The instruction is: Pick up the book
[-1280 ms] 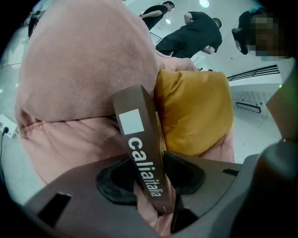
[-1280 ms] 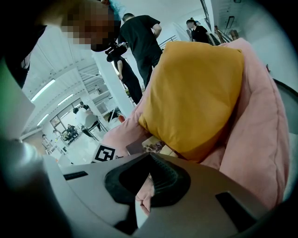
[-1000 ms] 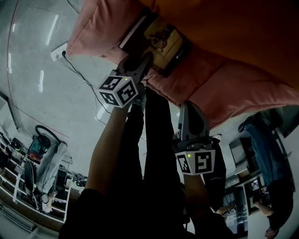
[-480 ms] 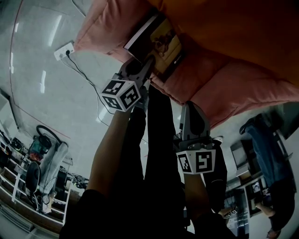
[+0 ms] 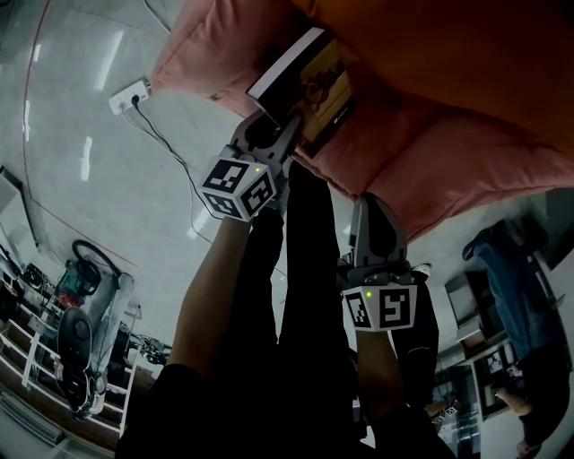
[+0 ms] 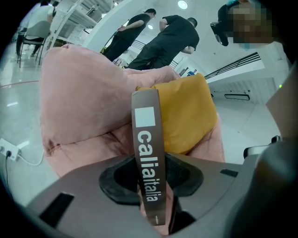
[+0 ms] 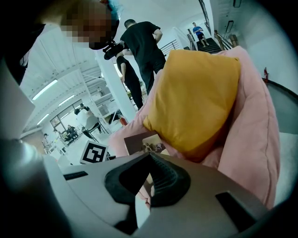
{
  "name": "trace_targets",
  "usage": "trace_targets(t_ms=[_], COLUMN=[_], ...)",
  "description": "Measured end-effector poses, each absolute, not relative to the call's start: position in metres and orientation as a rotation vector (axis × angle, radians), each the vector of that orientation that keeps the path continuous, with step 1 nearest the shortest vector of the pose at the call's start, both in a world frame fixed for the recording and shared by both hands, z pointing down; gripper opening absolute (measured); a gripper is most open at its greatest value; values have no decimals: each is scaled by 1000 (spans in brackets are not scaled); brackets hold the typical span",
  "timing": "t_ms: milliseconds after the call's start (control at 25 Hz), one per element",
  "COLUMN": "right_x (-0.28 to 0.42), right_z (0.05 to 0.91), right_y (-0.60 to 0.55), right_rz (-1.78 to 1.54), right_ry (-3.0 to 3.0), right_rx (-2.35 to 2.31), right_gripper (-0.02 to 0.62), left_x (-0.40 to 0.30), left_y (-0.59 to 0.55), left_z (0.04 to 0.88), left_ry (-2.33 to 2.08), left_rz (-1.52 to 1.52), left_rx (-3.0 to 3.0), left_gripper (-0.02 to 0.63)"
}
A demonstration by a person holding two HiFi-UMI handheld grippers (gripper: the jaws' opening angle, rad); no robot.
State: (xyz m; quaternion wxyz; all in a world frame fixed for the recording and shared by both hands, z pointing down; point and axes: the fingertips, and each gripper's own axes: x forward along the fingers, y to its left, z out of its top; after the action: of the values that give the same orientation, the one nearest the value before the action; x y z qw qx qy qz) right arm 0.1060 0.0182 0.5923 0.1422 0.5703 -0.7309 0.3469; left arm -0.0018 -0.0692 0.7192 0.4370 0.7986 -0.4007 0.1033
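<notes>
Book (image 6: 148,153) spine — white "caliaitalia" lettering on brown, under a white square

Head view: dim, underexposed; glare streaks the floor (image 5: 99,63).
Gripper views: bright ceiling lights (image 6: 182,4); dark, curved fisheye edges.

Yellow cushion (image 6: 186,111) against pink beanbag (image 6: 84,102); power strip (image 5: 132,94) on floor (image 5: 81,179)

Grey right tool (image 5: 373,204) bears a black-white marker cube (image 5: 381,309).
</notes>
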Motion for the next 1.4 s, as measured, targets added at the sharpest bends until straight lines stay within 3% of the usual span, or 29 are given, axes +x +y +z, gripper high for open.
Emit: trace_targets(t_ms=[800,1400], right_x=[101,104], right_z=[572,477], right_y=[38,48], right_rz=[963,826], right_ry=[-2131,-2194], right_rx=[1697,1726], right_gripper=[2,2], left_x=[-4,-16], left_y=[-45,-23], left_z=[672,559], left_ry=[-973,-1005], left_rz=[326,290], left_rx=[2155,2205], left_gripper=[141,140])
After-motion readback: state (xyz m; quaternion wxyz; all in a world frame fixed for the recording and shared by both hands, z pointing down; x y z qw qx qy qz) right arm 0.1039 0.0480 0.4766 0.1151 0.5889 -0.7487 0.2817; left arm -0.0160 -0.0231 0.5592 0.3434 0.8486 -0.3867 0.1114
